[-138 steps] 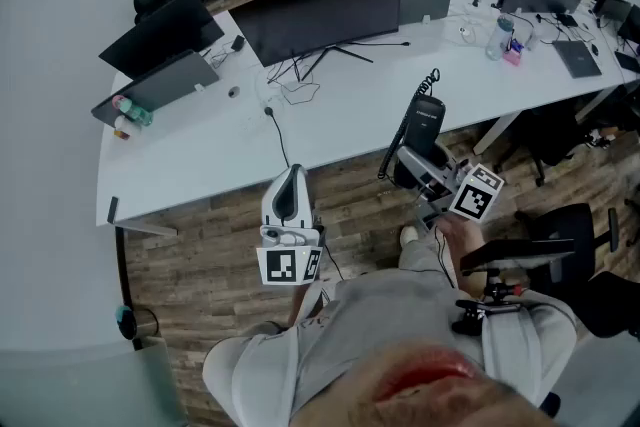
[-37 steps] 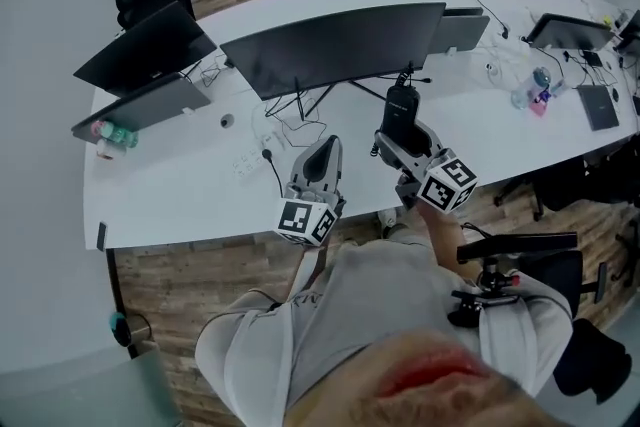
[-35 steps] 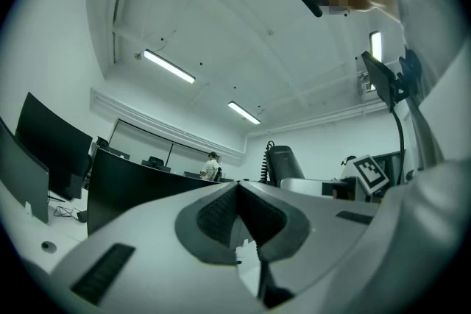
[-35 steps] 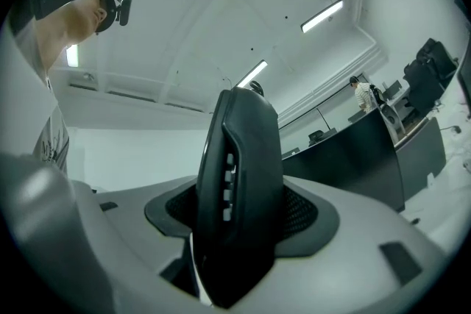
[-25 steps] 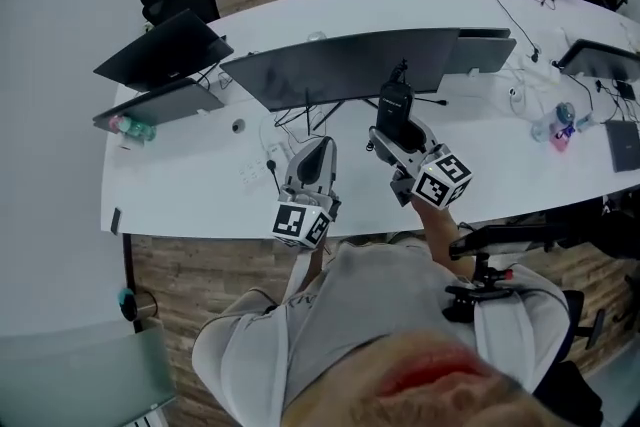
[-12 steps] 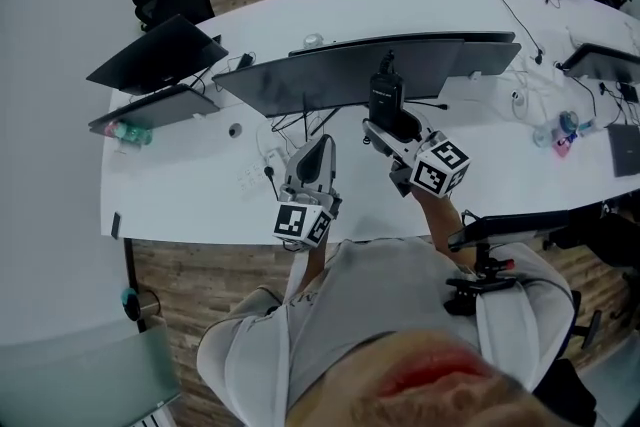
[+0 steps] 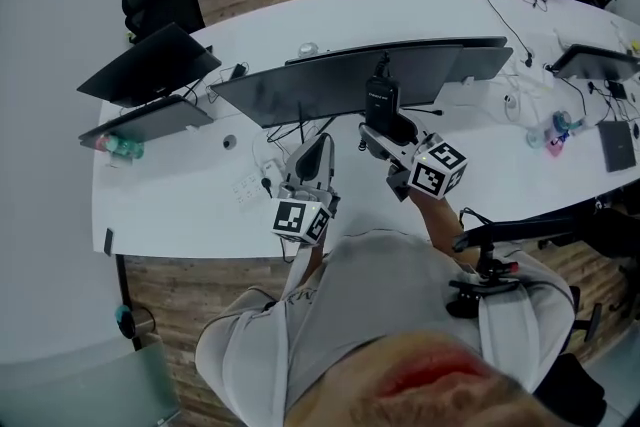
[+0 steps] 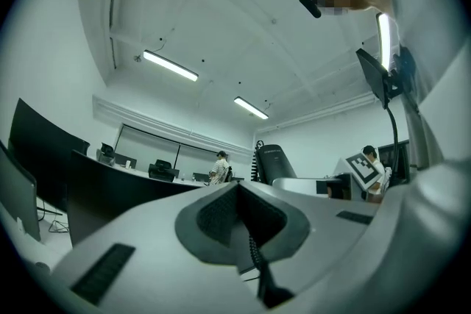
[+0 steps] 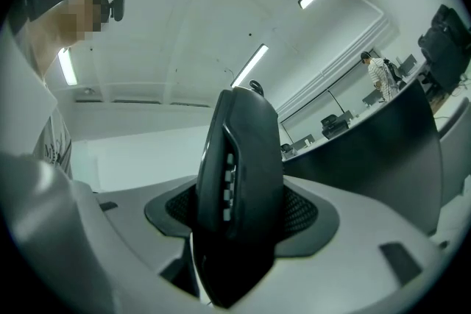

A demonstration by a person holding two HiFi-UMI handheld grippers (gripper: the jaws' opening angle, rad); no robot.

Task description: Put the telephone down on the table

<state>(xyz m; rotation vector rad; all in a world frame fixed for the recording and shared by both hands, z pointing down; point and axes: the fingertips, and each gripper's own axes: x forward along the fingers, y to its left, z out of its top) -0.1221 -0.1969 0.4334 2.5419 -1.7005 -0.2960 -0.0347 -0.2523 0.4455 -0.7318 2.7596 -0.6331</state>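
While the left gripper point(image 7: 316, 150) has kept its place low over the near edge of the table point(image 7: 180, 205), jaws pressed together on nothing, everything to its right has shifted. A few seconds ago the person stood back from the desk with the telephone held out over the wooden floor. Now they have stepped right up to it, and the telephone point(image 7: 381, 101) stands upright over the white top, just in front of the lower edge of the wide curved monitor point(image 7: 300, 90). Over the last second it has crept a little further forward toward that screen. The right gripper point(image 7: 392, 129) is still clamped on the handset's lower half. Its own view shows the black body, side buttons toward the camera, wedged between the two pads and rising well above them. The carry looks finished, then, and only the placing remains: the telephone seems still to be in the air, though how far its foot sits off the surface cannot be read from above. Lowering it, and probably tipping it flat clear of the monitor's stand and cables, would be the sensible next step before those jaws let go.
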